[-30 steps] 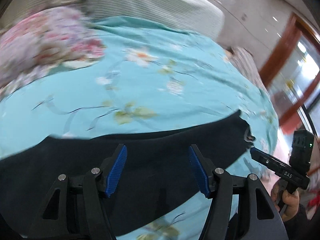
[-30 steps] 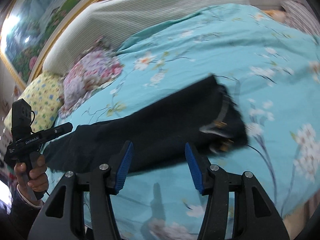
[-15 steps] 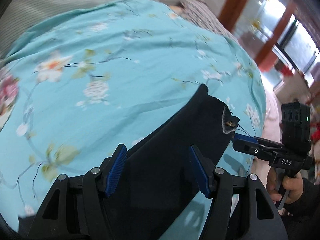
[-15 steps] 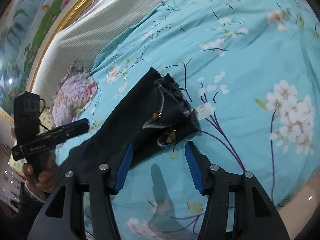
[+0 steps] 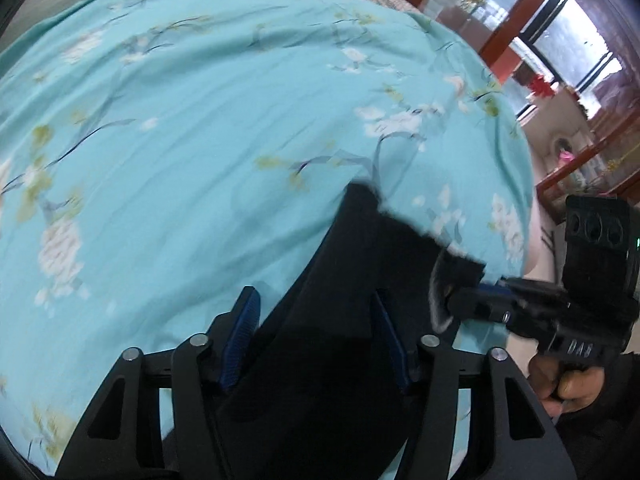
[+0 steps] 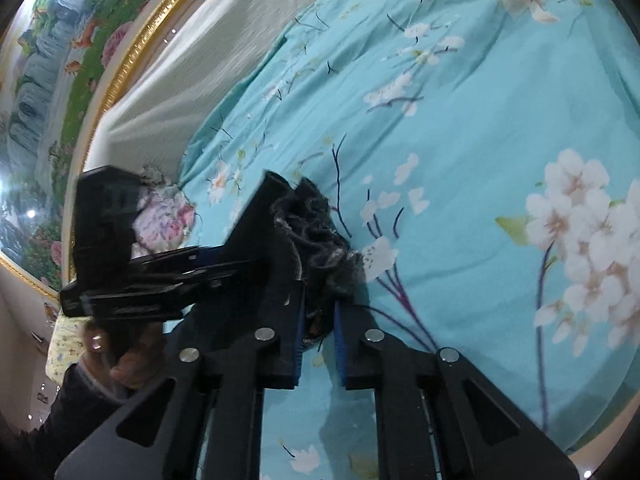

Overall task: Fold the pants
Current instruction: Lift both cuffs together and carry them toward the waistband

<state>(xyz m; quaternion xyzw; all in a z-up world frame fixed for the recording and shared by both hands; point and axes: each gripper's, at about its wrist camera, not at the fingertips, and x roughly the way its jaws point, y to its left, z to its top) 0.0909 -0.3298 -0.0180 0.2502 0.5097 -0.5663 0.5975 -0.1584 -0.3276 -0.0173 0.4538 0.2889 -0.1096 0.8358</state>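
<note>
Dark pants [image 5: 340, 320] lie on a turquoise floral bedspread [image 5: 200, 120]. In the left wrist view my left gripper [image 5: 316, 336] is open, its blue pads astride the pants fabric. The right gripper [image 5: 472, 304] shows at the right of that view, at the frayed end of the pants. In the right wrist view my right gripper [image 6: 318, 312] is shut on the bunched frayed end of the pants [image 6: 316, 232]. The left gripper [image 6: 224, 264] shows at the left of that view, over the pants.
A white striped headboard cushion [image 6: 180, 88] and a flowered pillow [image 6: 160, 220] lie at the bed's head. A gold-framed painting [image 6: 60, 80] hangs behind. The bed's edge [image 5: 524, 200] drops toward wooden door frames [image 5: 512, 32] on the right.
My right gripper closed onto the frayed end of the pants. My left gripper moved along the pants toward that end, and both grippers came close together.
</note>
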